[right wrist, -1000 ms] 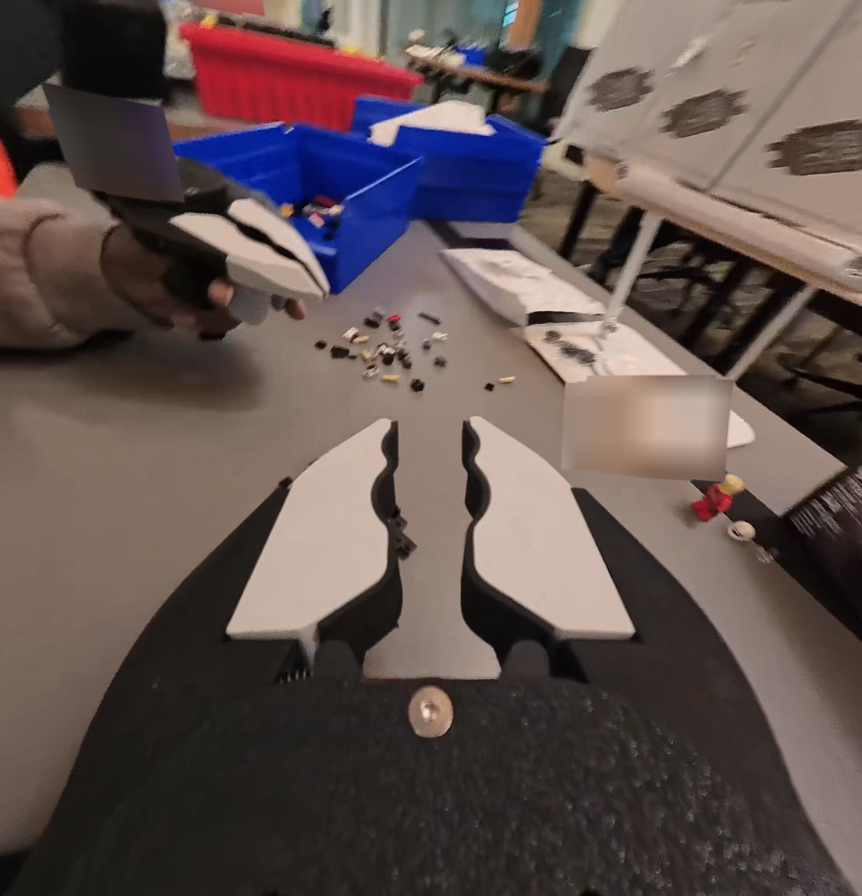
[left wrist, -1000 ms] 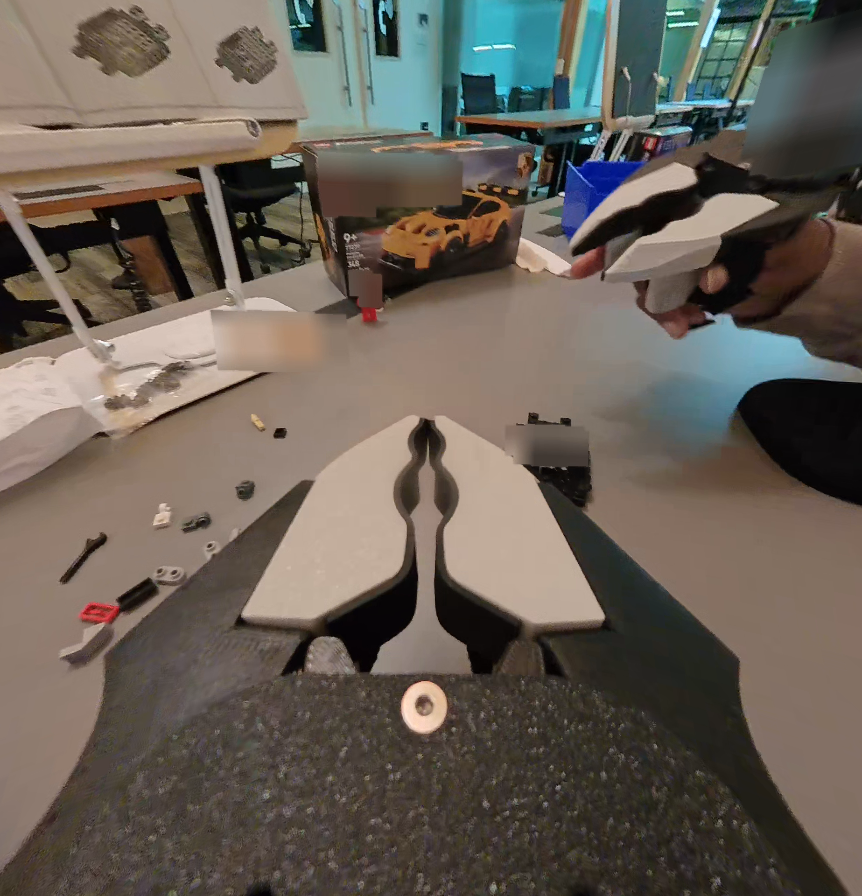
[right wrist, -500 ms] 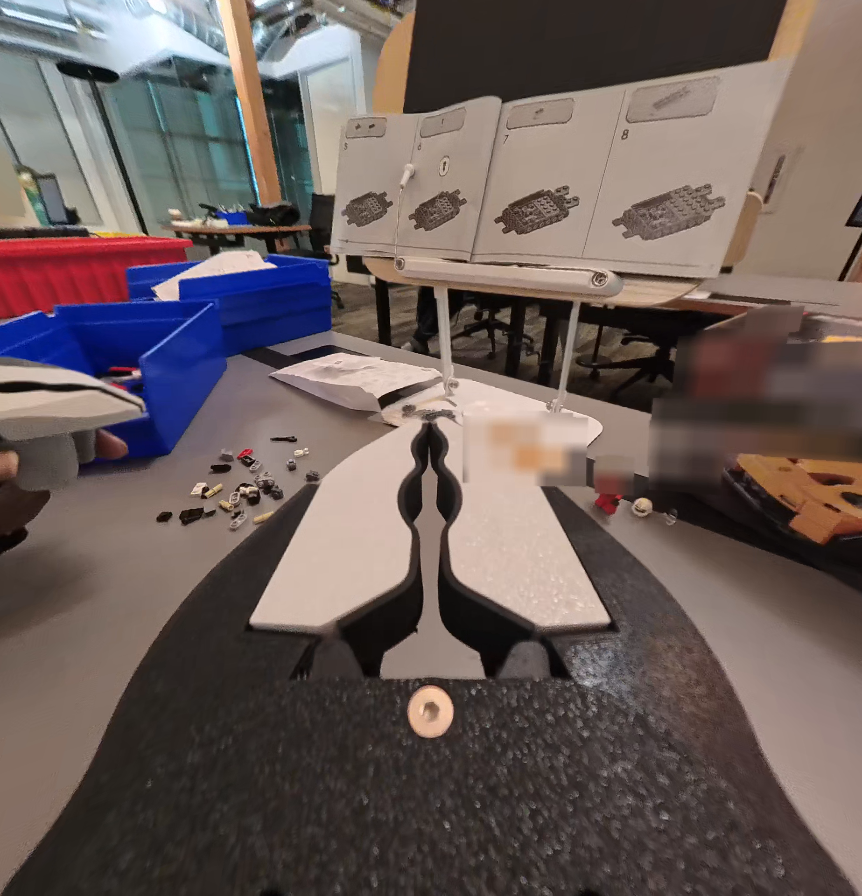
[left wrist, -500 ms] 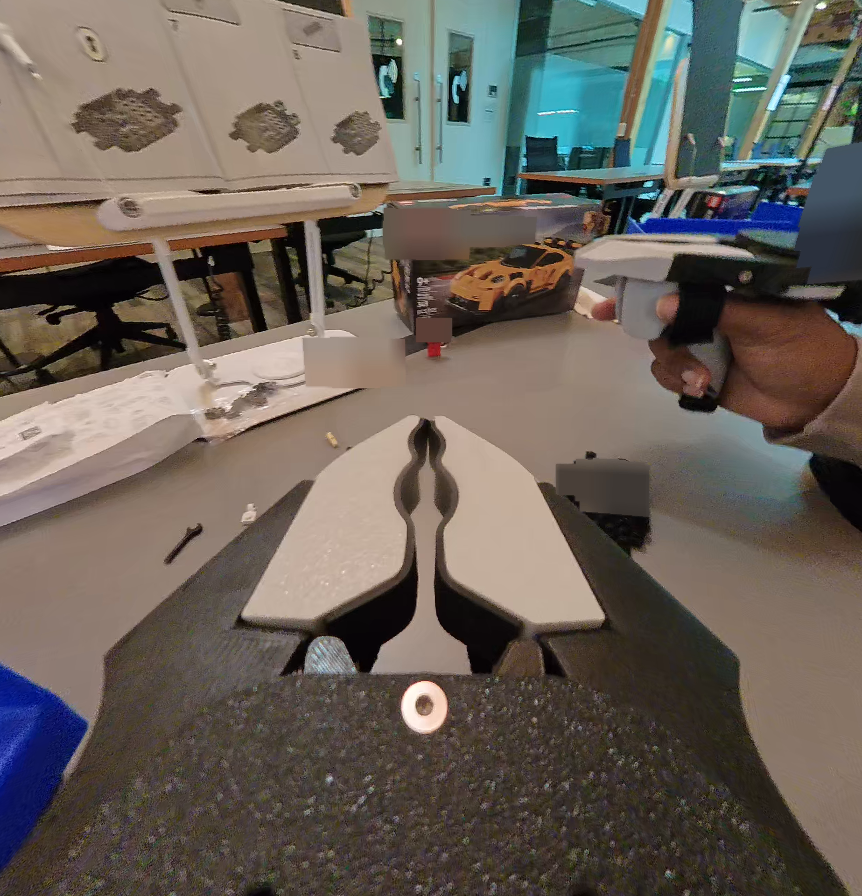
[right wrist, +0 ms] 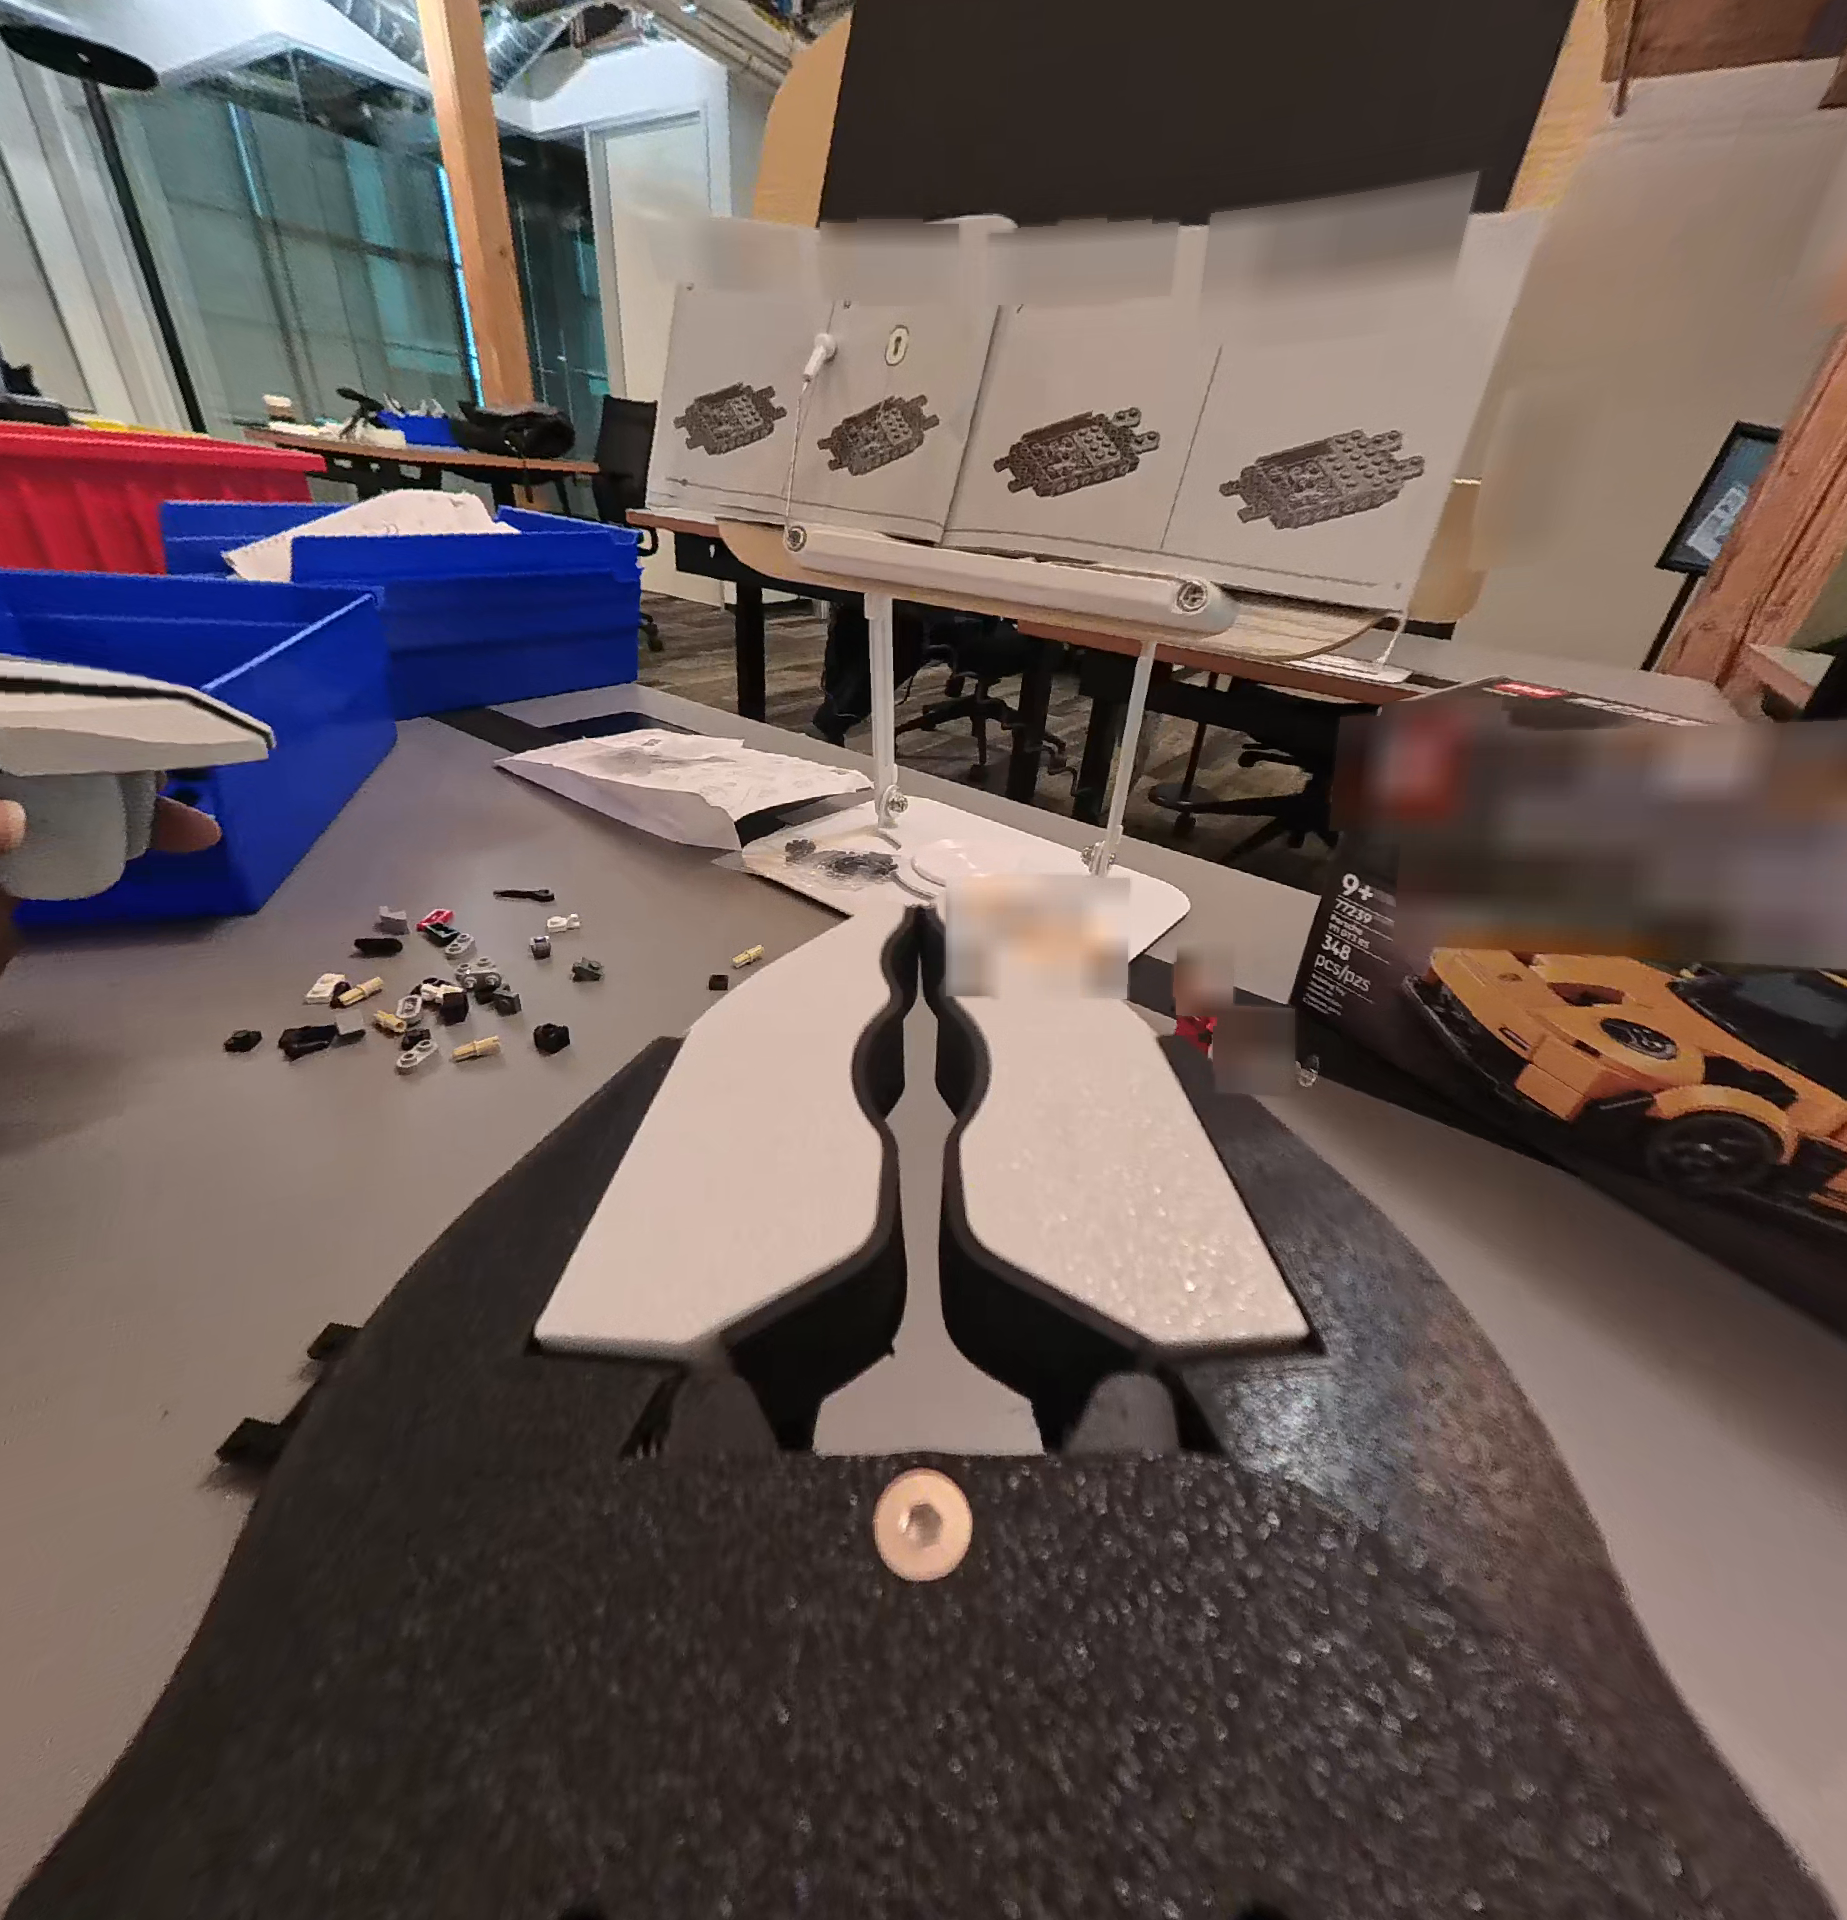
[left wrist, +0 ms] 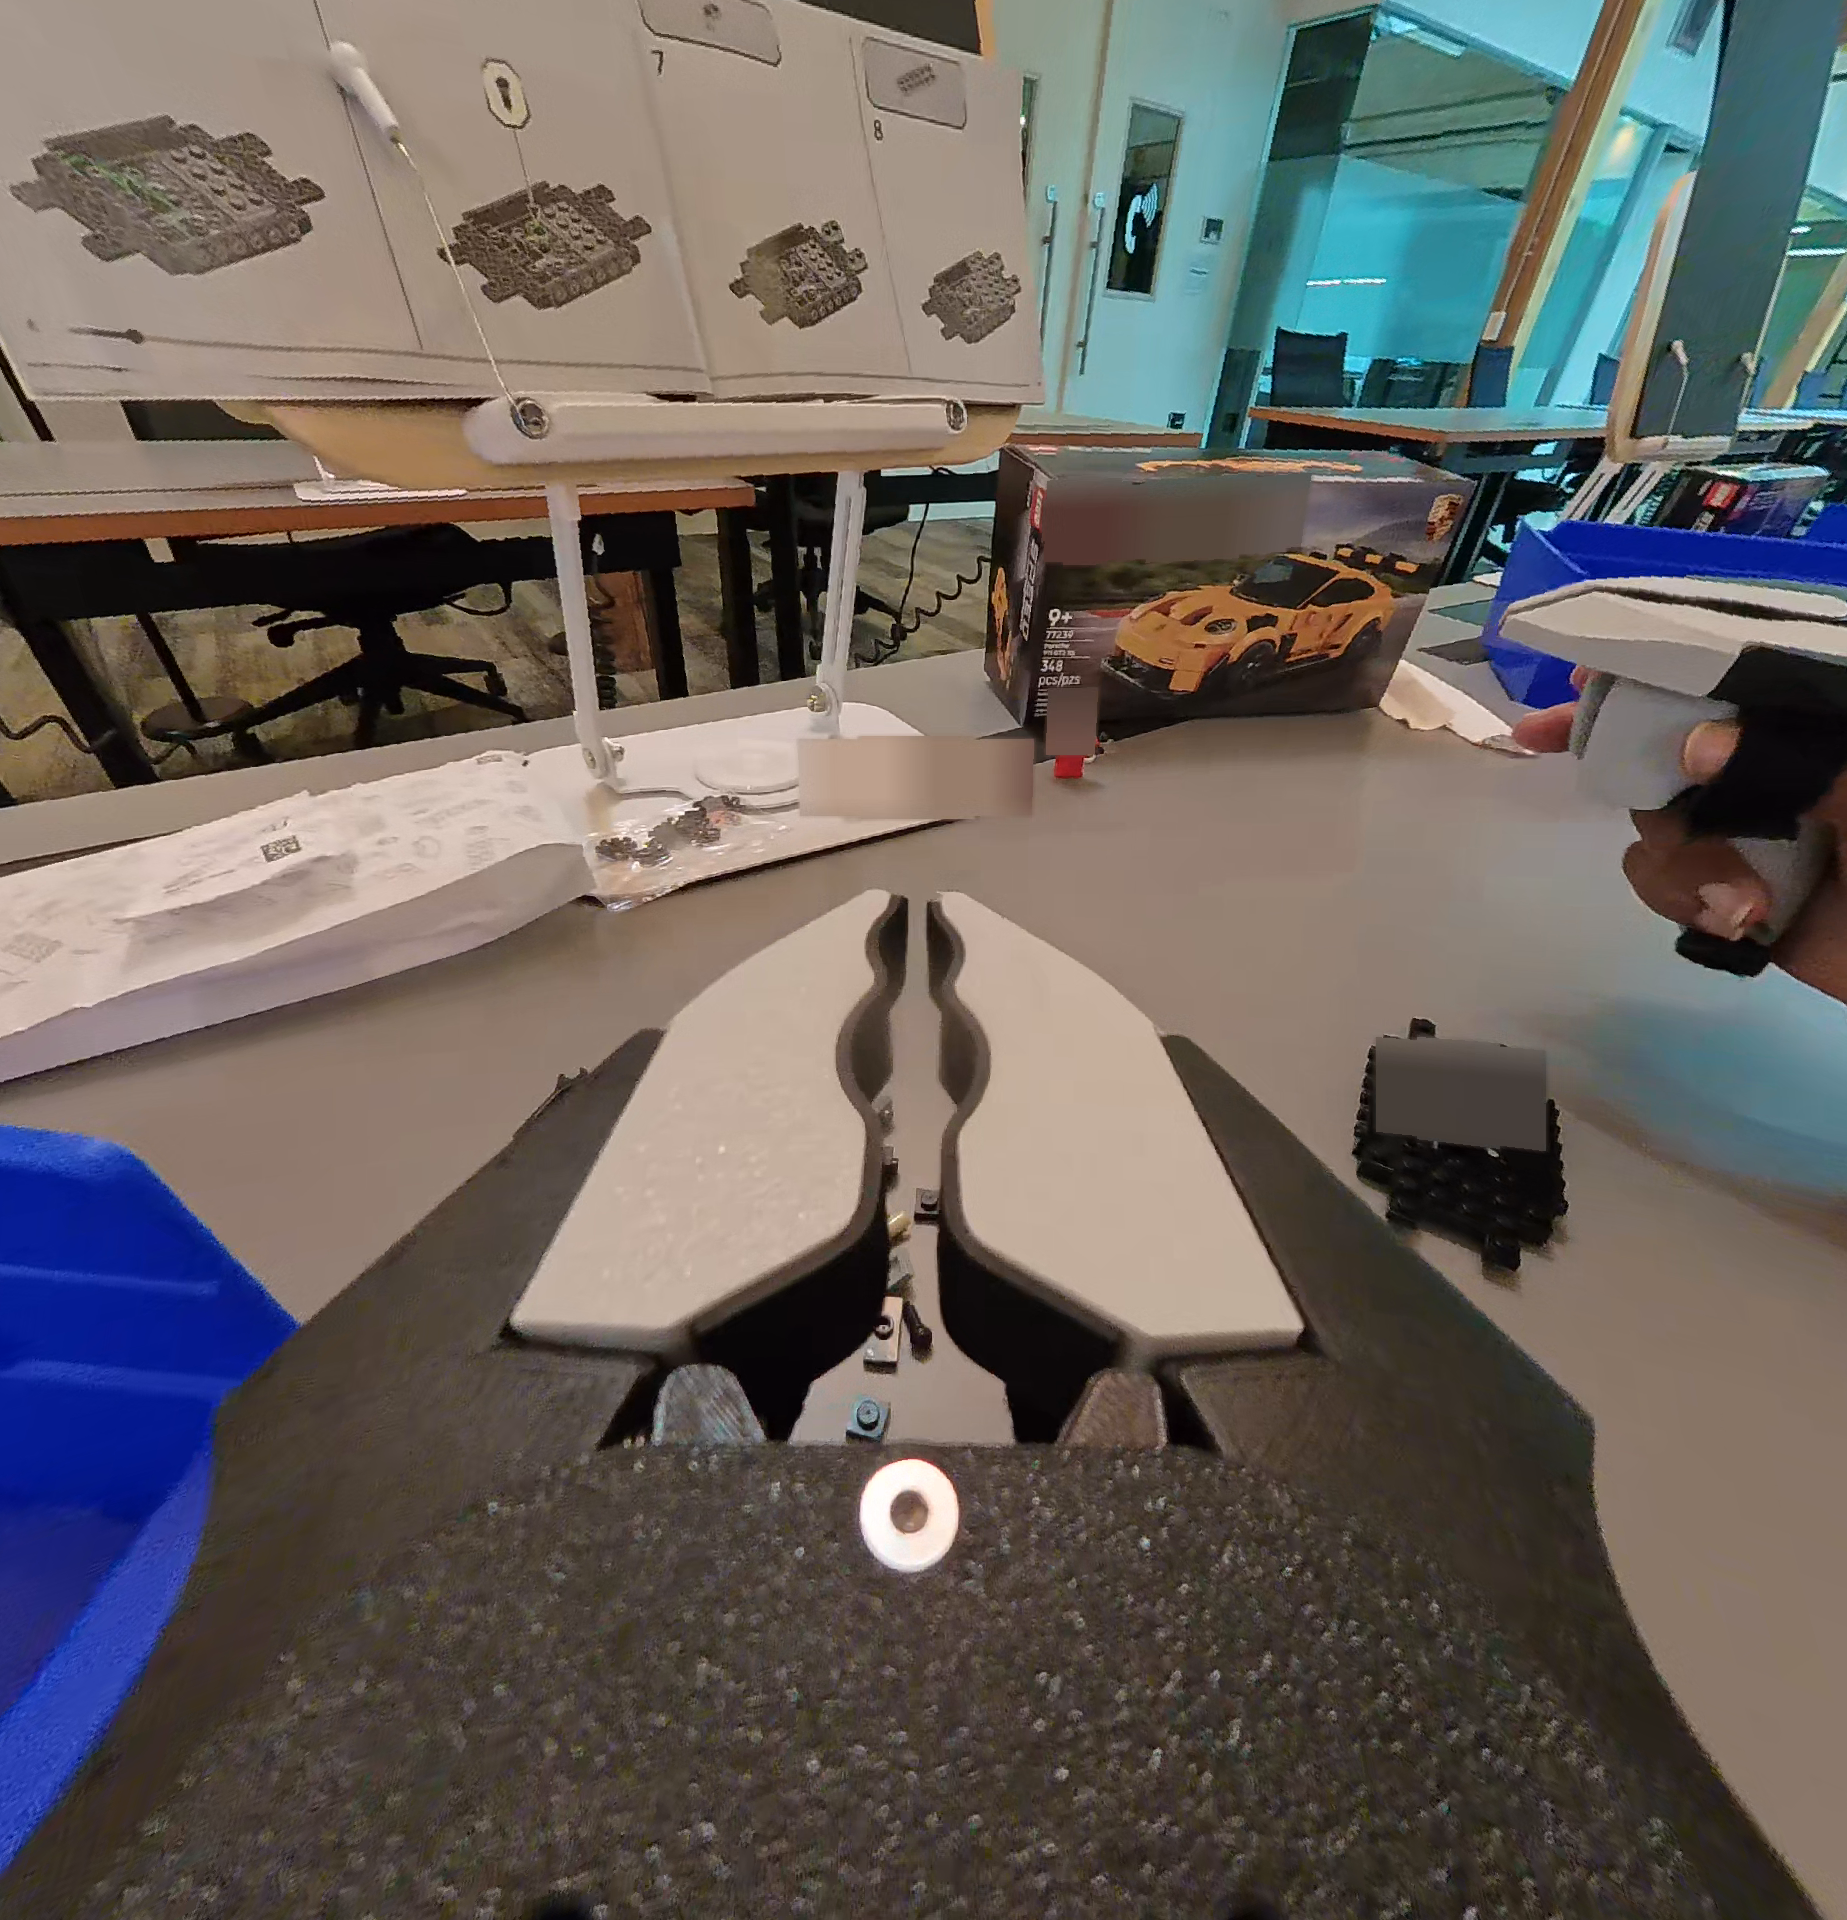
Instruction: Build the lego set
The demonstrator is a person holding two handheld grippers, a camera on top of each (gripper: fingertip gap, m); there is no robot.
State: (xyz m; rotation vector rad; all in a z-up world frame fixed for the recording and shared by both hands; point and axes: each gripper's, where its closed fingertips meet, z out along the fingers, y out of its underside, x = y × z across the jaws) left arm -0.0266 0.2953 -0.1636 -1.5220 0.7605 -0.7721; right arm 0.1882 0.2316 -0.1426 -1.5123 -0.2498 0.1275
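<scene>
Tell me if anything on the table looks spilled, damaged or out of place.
Nothing looks damaged. The small loose pieces lie scattered on the grey table near the blue bin, likely set out for building. The black assembly sits flat, and the instruction booklet stands on its holder.

Blue bins [right wrist: 275,717] sit at the left of the right wrist view on the grey surface [right wrist: 171,1195], with a red bin [right wrist: 88,488] behind them at the far left. Office chairs [left wrist: 379,644] and wooden-topped desks [left wrist: 1418,421] fill the background across the upper part of the left wrist view.
</scene>
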